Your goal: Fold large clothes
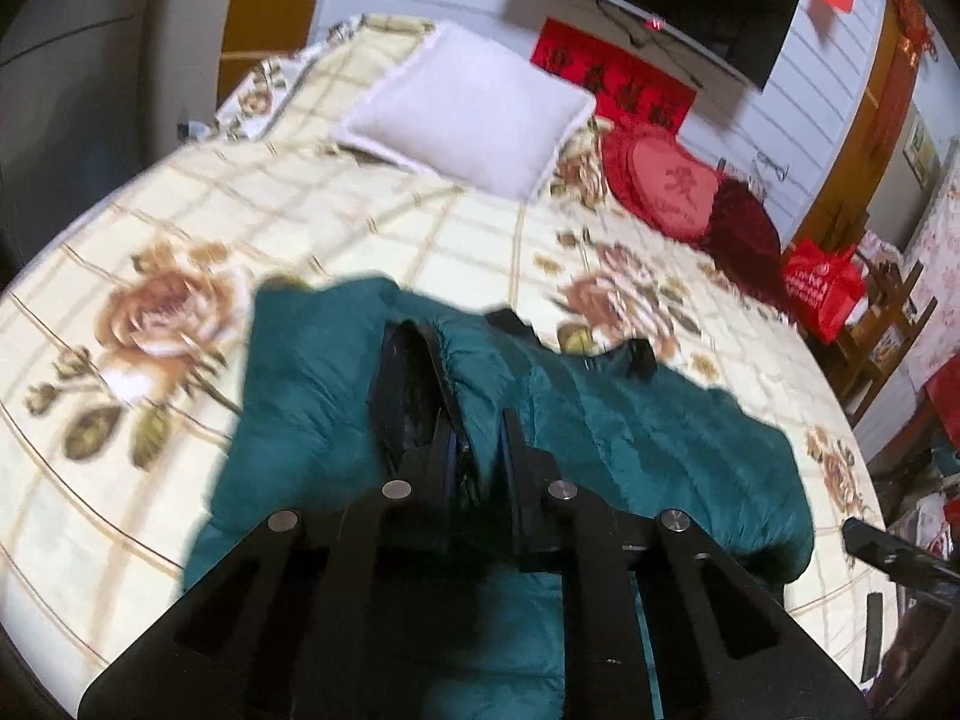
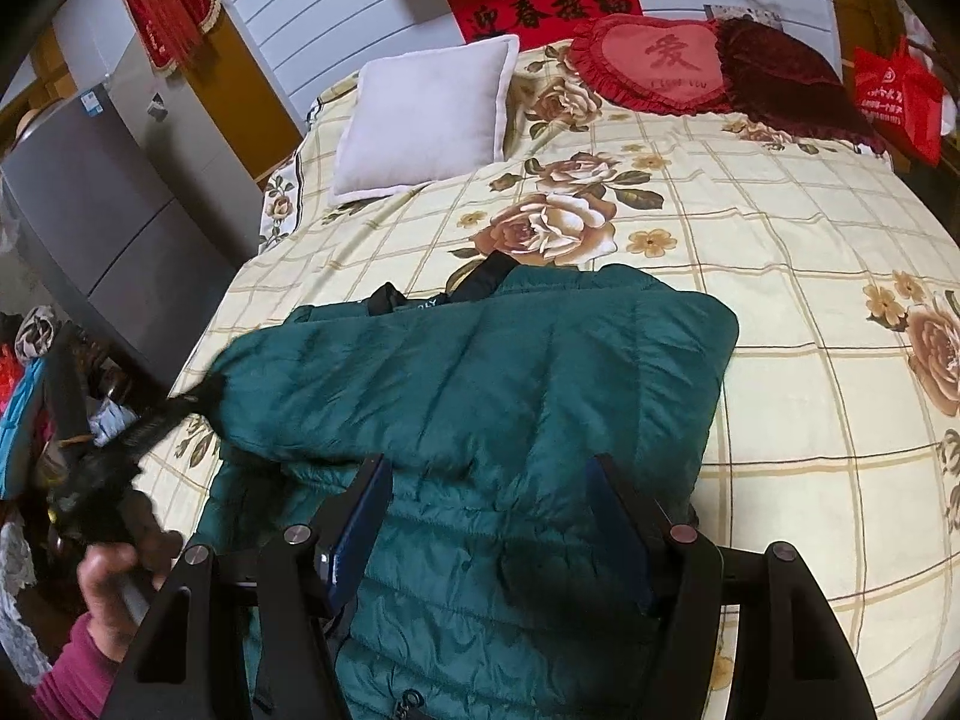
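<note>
Right now my left tool (image 1: 474, 450) pinches the green jacket's (image 2: 480, 396) sleeve cuff on the bed (image 2: 780, 228); my right tool (image 2: 489, 516) gapes above it. That slick padding could slip free mid-fold.

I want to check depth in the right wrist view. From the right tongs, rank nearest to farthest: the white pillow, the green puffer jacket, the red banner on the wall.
1. Green puffer jacket: directly beneath the right tongs, between their open fingers.
2. White pillow: up the bed, left of centre.
3. Red banner: on the wall behind the bed.
</note>
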A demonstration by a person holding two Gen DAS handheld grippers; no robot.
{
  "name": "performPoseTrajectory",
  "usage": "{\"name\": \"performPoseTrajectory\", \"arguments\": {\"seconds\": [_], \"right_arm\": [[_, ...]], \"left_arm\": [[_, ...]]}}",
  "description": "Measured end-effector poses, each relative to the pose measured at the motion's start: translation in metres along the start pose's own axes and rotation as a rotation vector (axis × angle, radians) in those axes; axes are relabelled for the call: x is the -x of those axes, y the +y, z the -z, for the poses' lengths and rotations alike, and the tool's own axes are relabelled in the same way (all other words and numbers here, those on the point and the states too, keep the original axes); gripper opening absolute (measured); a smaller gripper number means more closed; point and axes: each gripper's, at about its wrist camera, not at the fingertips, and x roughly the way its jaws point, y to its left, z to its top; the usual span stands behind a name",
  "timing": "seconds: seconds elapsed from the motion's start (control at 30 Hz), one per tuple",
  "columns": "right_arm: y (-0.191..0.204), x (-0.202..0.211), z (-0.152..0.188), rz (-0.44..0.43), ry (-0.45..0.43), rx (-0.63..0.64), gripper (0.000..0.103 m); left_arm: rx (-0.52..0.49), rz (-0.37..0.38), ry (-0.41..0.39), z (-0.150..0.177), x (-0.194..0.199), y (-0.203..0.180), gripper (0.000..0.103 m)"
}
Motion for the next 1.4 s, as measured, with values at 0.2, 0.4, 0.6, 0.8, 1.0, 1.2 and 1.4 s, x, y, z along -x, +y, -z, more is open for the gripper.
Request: {"name": "performPoseTrajectory", "arguments": {"seconds": [0.2,0.4,0.6,0.8,1.0,1.2,1.4], "right_arm": [[0.017,-0.034,-0.006,0.007,0.02,0.015,0.065],[0.034,-0.098,-0.002,0.023,0.1,0.038,0.065],[0.038,-0.119,0.002,0.102,0.101,0.085,0.066],[0.03,-0.068,-0.019,0.133,-0.041,0.07,0.066],[0.034,-0.085,-0.033,0.182,-0.014,0.119,0.066],[-0.01,-0.119,-0.03,0.297,0.041,0.03,0.066],[-0.042,-0.119,-0.029,0.304,0.034,-0.054,0.066]], "left_arm": [[0.0,-0.084,-0.016,-0.003,0.004,0.037,0.012],[0.033,-0.139,0.086,0.019,-0.028,0.06,0.012],[0.095,-0.089,0.139,0.016,-0.018,0.064,0.013],[0.061,-0.093,0.018,-0.001,0.016,0.052,0.013],[0.026,-0.101,0.031,-0.002,-0.007,0.037,0.013],[0.0,-0.158,0.144,0.011,-0.073,0.033,0.013],[-0.048,-0.202,0.118,0.006,-0.097,0.015,0.013]]}}
